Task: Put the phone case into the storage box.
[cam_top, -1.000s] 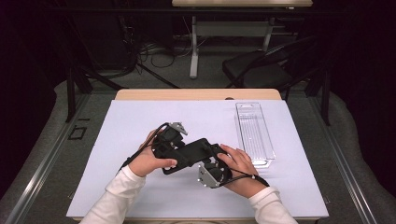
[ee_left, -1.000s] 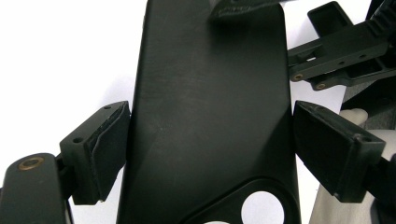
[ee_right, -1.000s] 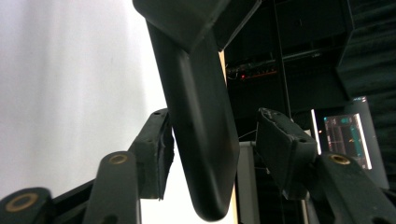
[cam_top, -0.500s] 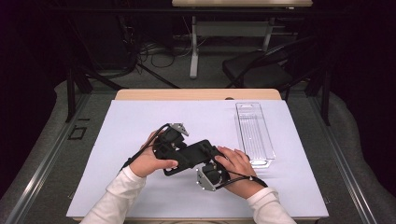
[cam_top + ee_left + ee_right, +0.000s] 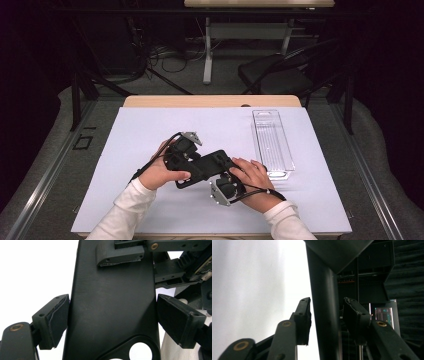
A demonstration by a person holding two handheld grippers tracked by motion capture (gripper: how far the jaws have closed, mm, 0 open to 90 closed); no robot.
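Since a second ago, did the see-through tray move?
No. The clear tray lies at the same spot by the right edge of the white mat, as before.

Both hands (image 5: pixel 167 172) hold grippers against a black flat part (image 5: pixel 205 166), apparently gripped, beside a clear tray (image 5: pixel 272 142).

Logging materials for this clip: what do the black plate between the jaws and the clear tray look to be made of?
The black plate looks like matte hard plastic, maybe coated metal: flat, dull sheen, faint scuffs, a clean round hole near its end. The clear tray seems to be transparent rigid plastic: the white table cover shows through it, its rim catches glossy highlights, and its floor looks ribbed.
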